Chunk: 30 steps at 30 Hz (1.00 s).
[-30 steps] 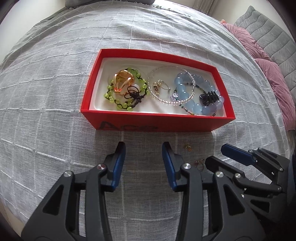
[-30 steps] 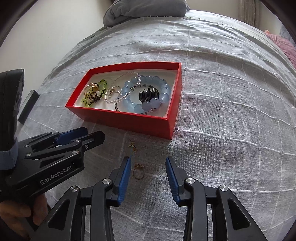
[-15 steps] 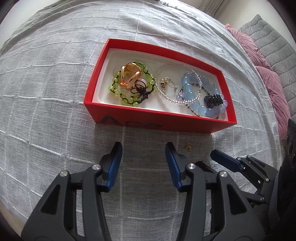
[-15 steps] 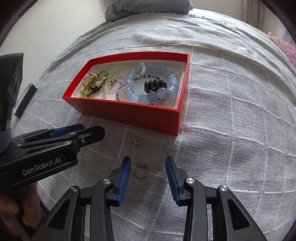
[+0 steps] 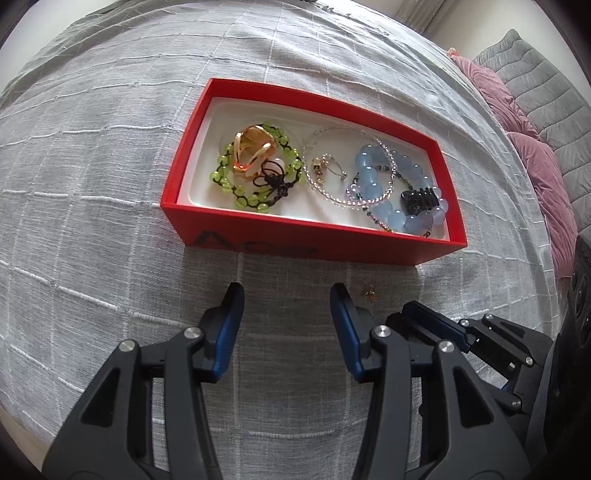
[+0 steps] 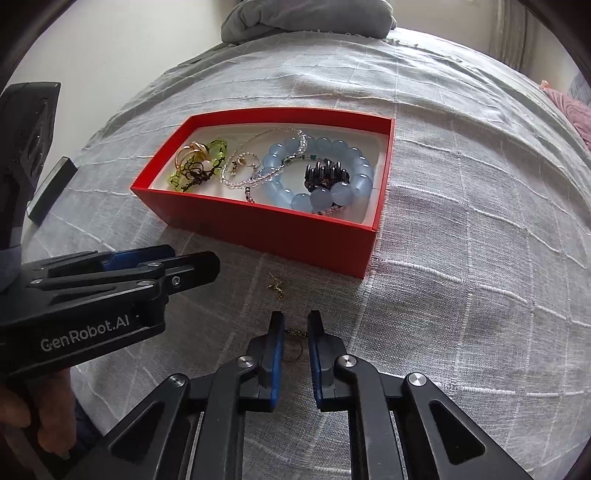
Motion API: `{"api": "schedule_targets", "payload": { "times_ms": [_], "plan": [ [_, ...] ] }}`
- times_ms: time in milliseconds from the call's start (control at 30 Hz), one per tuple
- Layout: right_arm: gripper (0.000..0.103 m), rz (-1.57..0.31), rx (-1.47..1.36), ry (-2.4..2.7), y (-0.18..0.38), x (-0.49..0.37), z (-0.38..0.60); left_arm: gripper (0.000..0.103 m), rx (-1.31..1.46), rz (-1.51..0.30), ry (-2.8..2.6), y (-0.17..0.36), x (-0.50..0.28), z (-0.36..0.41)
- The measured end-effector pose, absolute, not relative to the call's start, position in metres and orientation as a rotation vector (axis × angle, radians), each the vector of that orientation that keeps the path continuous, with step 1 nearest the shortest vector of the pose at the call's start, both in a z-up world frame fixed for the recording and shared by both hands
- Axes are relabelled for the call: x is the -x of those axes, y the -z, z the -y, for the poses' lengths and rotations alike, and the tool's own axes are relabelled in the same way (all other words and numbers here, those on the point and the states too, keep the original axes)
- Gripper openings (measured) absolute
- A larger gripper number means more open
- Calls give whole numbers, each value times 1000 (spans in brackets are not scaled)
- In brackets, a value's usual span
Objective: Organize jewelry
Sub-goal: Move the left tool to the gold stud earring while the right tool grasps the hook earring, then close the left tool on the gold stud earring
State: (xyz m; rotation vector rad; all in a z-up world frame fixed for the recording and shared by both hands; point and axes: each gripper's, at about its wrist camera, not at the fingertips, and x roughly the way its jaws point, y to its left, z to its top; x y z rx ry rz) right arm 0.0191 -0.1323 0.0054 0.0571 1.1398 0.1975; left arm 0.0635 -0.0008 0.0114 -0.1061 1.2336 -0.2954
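Grey checked bedspread (image 5: pixel 110 155) covers the bed; red box (image 5: pixel 295 236) sits on it, white-lined. Box contents, left to right in the left wrist view: green bead bracelet (image 5: pixel 221 173) with an amber ring (image 5: pixel 253 153) on it, clear bead bracelet (image 5: pixel 347 166), blue bead bracelet (image 5: pixel 373 177), black hair clip (image 5: pixel 419 199).

Left view only: pink cushions (image 5: pixel 535 155) and a grey quilted seat back at right. Right view only: grey bundle of cloth (image 6: pixel 306 16) at the far edge, a dark flat device (image 6: pixel 51 188) at left, and a hand (image 6: pixel 37 410) holding the left tool.

Left tool (image 5: pixel 286 317): pads apart, nothing between them, above bare bedspread in front of the box.

Right tool (image 6: pixel 295 332): jaws closing, narrow gap left, a small gold earring (image 6: pixel 297 332) lying between the pads; cannot tell whether they touch it. Second small earring (image 6: pixel 276 285) lies loose on the bedspread between tool and box.
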Motion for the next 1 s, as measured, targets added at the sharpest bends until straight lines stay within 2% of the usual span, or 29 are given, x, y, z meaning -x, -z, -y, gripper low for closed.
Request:
{"api": "schedule_targets", "payload": {
  "times_ms": [333, 633, 700, 767, 833, 933, 1000],
  "plan": [
    [13, -1048, -155, -113, -39, -19, 179, 50, 49, -1229, 341, -9, -58, 29],
    [13, -1030, -225, -67, -48, -19, 204, 50, -13, -1222, 358, -1, -57, 64],
    [13, -1027, -224, -73, -49, -19, 204, 45, -24, -1215, 360, -1, -57, 69],
    [13, -1025, -226, -73, -48, -18, 203, 32, -35, -1214, 357, 0, -58, 72],
    [13, -1024, -231, -70, -48, -16, 205, 28, -49, -1208, 344, 1, -59, 74],
    [13, -1024, -234, -69, -49, -15, 207, 10, -12, -1221, 359, 3, -62, 72],
    [13, -1023, -234, -71, -50, -14, 207, 10, 25, -1231, 364, 4, -64, 68]
  ]
}}
